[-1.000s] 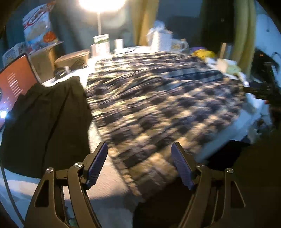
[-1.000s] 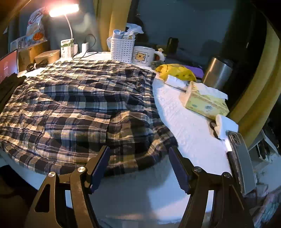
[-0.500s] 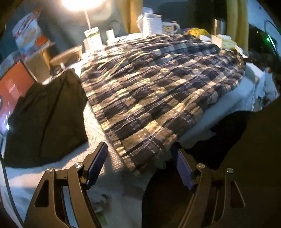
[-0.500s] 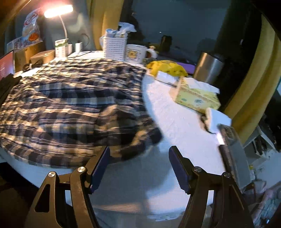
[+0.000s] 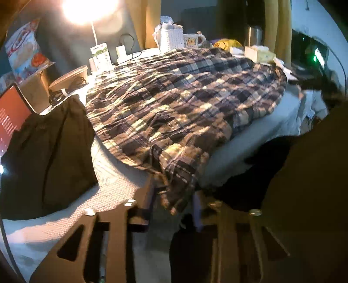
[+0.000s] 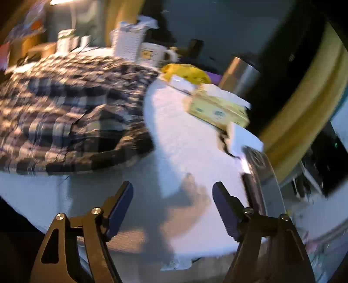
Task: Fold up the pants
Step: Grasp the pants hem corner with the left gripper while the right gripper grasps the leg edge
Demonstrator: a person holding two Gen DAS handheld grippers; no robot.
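The plaid pants (image 5: 174, 104) lie spread over the white-covered table (image 5: 113, 189). Their near corner hangs over the table's front edge. My left gripper (image 5: 174, 200) is at that corner, its jaws closing, with the plaid cloth pinched between the two fingers. In the blurred right wrist view the pants (image 6: 65, 113) fill the left half. My right gripper (image 6: 173, 209) hovers over bare white cover (image 6: 184, 141) to the right of the pants' edge. Its jaws are opening and nothing is between them.
A black garment (image 5: 47, 152) lies left of the pants beside a red laptop screen (image 5: 10, 117). At the back stand a lamp (image 5: 87, 8), a white basket (image 6: 128, 43) and a mug (image 6: 152, 54). A tissue box (image 6: 217, 111), a steel cup (image 6: 237, 76) and a flat metal object (image 6: 261, 174) sit along the right edge.
The left jaws have closed from wide open onto the pants' near corner. The right gripper has swung right, off the pants' edge, and its jaws stand slightly wider.
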